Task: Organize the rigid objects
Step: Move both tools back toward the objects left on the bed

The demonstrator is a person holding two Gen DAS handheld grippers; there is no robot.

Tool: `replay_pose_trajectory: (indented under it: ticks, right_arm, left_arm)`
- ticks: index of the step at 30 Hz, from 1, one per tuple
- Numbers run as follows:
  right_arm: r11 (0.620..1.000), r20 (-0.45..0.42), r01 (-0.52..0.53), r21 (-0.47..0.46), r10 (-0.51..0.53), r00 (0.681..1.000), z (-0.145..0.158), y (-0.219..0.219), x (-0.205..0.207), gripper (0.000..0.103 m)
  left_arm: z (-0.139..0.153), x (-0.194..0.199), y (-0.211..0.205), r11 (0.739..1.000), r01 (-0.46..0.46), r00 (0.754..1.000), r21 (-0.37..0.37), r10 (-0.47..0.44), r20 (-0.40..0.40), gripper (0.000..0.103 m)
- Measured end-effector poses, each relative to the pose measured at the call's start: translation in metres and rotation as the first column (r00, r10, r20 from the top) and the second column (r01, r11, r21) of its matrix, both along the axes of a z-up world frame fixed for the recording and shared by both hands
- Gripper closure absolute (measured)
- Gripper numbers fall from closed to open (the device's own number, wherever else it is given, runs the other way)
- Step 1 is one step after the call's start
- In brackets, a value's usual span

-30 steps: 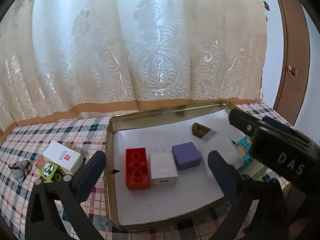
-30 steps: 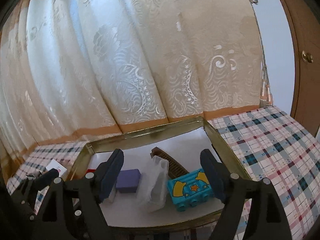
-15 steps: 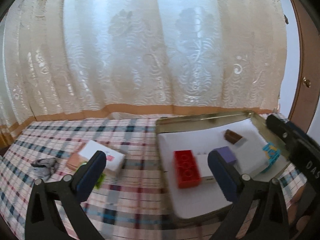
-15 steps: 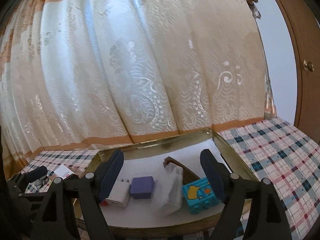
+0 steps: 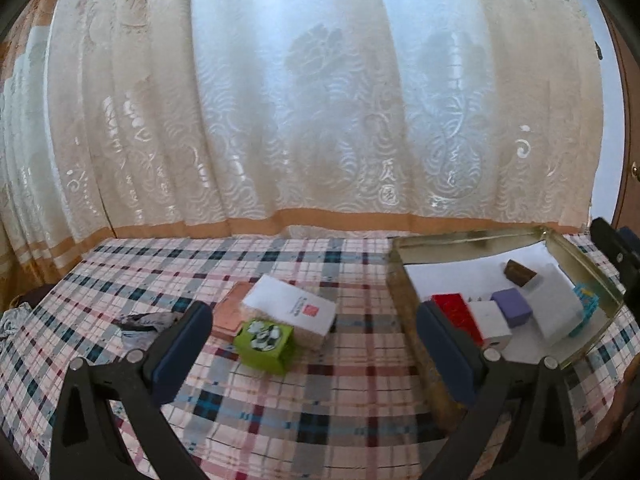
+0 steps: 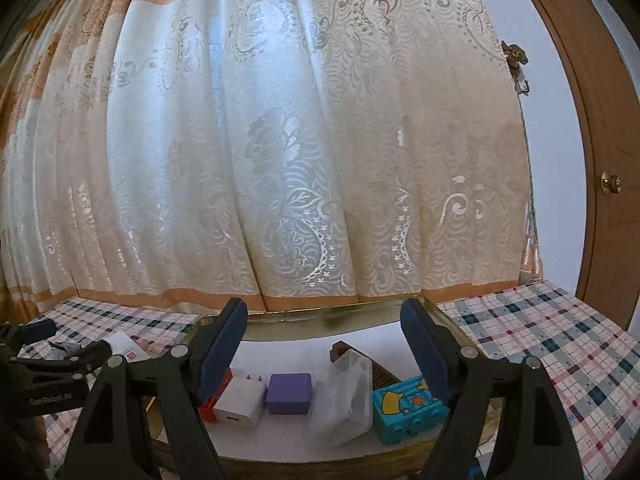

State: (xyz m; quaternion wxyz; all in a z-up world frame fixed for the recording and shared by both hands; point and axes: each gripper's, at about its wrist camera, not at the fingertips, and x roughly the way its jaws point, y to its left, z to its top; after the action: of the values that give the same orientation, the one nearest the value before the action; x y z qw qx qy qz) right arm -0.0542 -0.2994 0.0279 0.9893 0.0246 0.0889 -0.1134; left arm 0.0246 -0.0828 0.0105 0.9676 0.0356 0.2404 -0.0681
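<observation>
My left gripper (image 5: pixel 312 356) has its fingers (image 5: pixel 182 350) wide apart w/ nothing between them, hanging over the plaid-clothed desk (image 5: pixel 340 392). Straight ahead of it: a green box w/ a black-and-white print (image 5: pixel 265 339), touching the front of a white box w/ a red square mark (image 5: pixel 290 307). A flat orange-brown item (image 5: pixel 231 312) lies just left of the white box, partly under it. Further left, a crumpled grey-dark cloth thing (image 5: pixel 138 322); can't tell what it is.

Gold metal tray (image 5: pixel 404 280) sits to the right in the left wrist view, lined white. Inside, in a row: red building brick (image 5: pixel 456 312), white USB charger (image 5: pixel 489 322), purple block (image 5: pixel 513 306), a clear plastic bag (image 5: pixel 554 300), and a teal toy brick (image 5: pixel 585 308) at the far right wall. A small brown block (image 5: pixel 519 273) sits behind them.

My right gripper (image 6: pixel 324 356) also has fingers (image 6: pixel 222 344) apart, empty, hovering at the tray's near edge and pointing nearly level. From its cam the tray's row shows btw the fingers: charger (image 6: pixel 240 400), purple block (image 6: pixel 289 393), bag (image 6: pixel 344 392), teal brick w/ moon and star (image 6: pixel 408 408). Cream lace curtain (image 6: pixel 280 140) fills the background; brown door w/ knob (image 6: pixel 610 182) at right. The left gripper (image 6: pixel 60 354) shows at that view's left edge.
</observation>
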Motion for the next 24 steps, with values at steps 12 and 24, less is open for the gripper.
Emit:
replay_pose_trajectory:
  ticks: [12,24]
  right_arm:
    - [0.999,-0.097,0.040,-0.007,-0.040,0.994,-0.001,0.024,0.015,0.022]
    - [0.995,-0.107,-0.070,0.072,0.078,0.991,-0.002,0.094,0.035,0.022]
  left_arm:
    - [-0.004,0.005,0.031,0.996,-0.071,0.996,0.044,0.069,0.048,0.000]
    - [-0.010,0.016,0.073,0.992,-0.126,0.992,0.028,0.126,0.029,0.000]
